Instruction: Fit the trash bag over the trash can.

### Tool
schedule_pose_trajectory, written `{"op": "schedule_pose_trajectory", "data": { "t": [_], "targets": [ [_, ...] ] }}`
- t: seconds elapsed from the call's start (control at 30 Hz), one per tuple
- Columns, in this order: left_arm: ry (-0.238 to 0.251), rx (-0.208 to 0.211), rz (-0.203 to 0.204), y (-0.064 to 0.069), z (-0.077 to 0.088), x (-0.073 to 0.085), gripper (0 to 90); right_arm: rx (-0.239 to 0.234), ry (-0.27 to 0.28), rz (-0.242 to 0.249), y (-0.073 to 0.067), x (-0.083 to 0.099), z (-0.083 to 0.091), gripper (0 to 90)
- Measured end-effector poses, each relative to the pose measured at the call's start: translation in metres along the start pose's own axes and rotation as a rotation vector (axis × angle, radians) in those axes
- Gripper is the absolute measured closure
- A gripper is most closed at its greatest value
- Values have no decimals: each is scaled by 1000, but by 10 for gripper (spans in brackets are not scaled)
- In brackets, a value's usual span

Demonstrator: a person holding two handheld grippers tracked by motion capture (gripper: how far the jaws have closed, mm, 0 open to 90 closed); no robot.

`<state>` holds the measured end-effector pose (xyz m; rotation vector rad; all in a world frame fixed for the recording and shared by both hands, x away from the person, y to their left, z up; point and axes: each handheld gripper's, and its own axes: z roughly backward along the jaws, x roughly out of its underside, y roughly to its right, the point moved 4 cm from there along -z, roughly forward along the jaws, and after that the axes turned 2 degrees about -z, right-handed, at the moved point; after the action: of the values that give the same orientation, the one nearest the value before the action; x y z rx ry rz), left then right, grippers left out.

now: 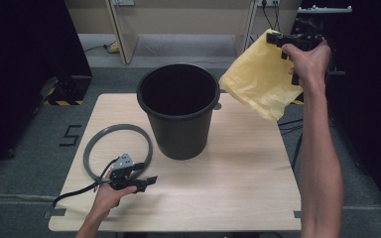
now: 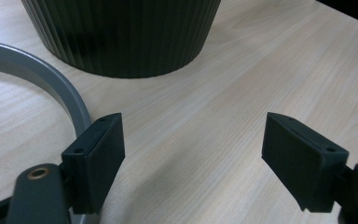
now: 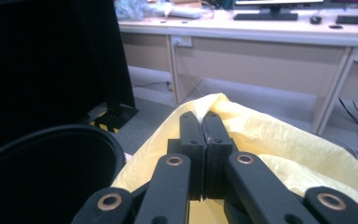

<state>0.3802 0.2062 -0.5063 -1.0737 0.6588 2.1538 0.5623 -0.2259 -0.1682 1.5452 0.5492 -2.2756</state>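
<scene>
Step in hand: right gripper [image 1: 285, 43] fingers clenched on yellow bag [image 1: 258, 82], raised beside bin [image 1: 178, 111]. Next: spread bag over bin rim. Left gripper [image 2: 193, 158] fingers released.

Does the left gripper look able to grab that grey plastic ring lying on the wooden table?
Probably yes: the left gripper is open, and the grey plastic ring curves right beside one jaw, with nothing between them.

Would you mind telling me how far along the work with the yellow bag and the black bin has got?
Done: the right gripper is shut on the yellow bag and holds it in the air beside the black bin. In hand: carrying the bag. Left: the bag is not in the bin, and the grey ring lies on the table by the open left gripper.
</scene>
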Motion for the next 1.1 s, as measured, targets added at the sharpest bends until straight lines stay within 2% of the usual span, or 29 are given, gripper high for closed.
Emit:
{"op": "schedule_pose_trajectory", "data": {
  "t": [0.07, 0.13, 0.2, 0.23, 0.27, 0.3, 0.33, 0.37, 0.4, 0.43, 0.47, 0.5, 0.57, 0.6, 0.63, 0.67, 0.7, 0.77, 0.8, 0.87, 0.93, 0.97, 1.0, 1.1],
  "targets": [
    [1, -2, -2, -1, 1, -1, 211, -6, 6, 7, -5, -4, -2, 900],
    [6, -11, 0, -3, 3, -3, 211, -26, 20, 19, -16, -10, -5, 900],
    [16, -21, -4, -8, 10, -10, 211, -62, 28, 34, -35, -16, -14, 900],
    [16, -21, -4, -8, 10, -10, 211, -62, 28, 34, -35, -16, -14, 900],
    [30, -38, 3, -13, 17, -15, 211, -98, 40, 45, -50, -18, -20, 900],
    [30, -38, 3, -13, 17, -15, 211, -98, 40, 45, -50, -18, -20, 900],
    [48, -47, 8, -18, 25, -22, 211, -133, 35, 61, -68, -16, -31, 900],
    [48, -47, 8, -18, 25, -22, 211, -133, 35, 61, -68, -16, -31, 900],
    [58, -50, 9, -20, 30, -25, 211, -142, 29, 69, -74, -15, -35, 900],
    [73, -67, 18, -27, 39, -32, 213, -173, 18, 79, -89, -12, -45, 900],
    [73, -67, 18, -27, 39, -32, 213, -173, 18, 79, -89, -12, -45, 900],
    [76, -84, 8, -30, 45, -38, 213, -186, 10, 90, -97, -10, -51, 900],
    [100, -98, -4, -36, 57, -52, 213, -213, -32, 127, -120, -1, -68, 900],
    [100, -98, -4, -36, 57, -52, 213, -213, -32, 127, -120, -1, -68, 900],
    [111, -104, -3, -39, 61, -58, 213, -224, -42, 139, -128, 2, -73, 900],
    [119, -115, -8, -41, 65, -64, 213, -250, -63, 155, -143, 9, -83, 900],
    [124, -122, -11, -43, 67, -68, 213, -250, -63, 155, -143, 9, -83, 900],
    [138, -138, -18, -50, 76, -83, 214, -276, -84, 174, -157, 17, -93, 900],
    [138, -138, -18, -50, 76, -83, 214, -276, -84, 174, -157, 17, -93, 900],
    [148, -149, -28, -53, 81, -94, 214, -295, -95, 181, -165, 22, -98, 899],
    [159, -165, -40, -58, 86, -106, 214, -308, -109, 197, -173, 29, -102, 899],
    [169, -168, -36, -61, 89, -116, 214, -330, -129, 221, -182, 37, -104, 899],
    [169, -168, -36, -61, 89, -116, 215, -336, -137, 226, -185, 39, -105, 899],
    [188, -178, -38, -66, 94, -134, 215, -345, -162, 244, -190, 46, -108, 898]
  ]
}}
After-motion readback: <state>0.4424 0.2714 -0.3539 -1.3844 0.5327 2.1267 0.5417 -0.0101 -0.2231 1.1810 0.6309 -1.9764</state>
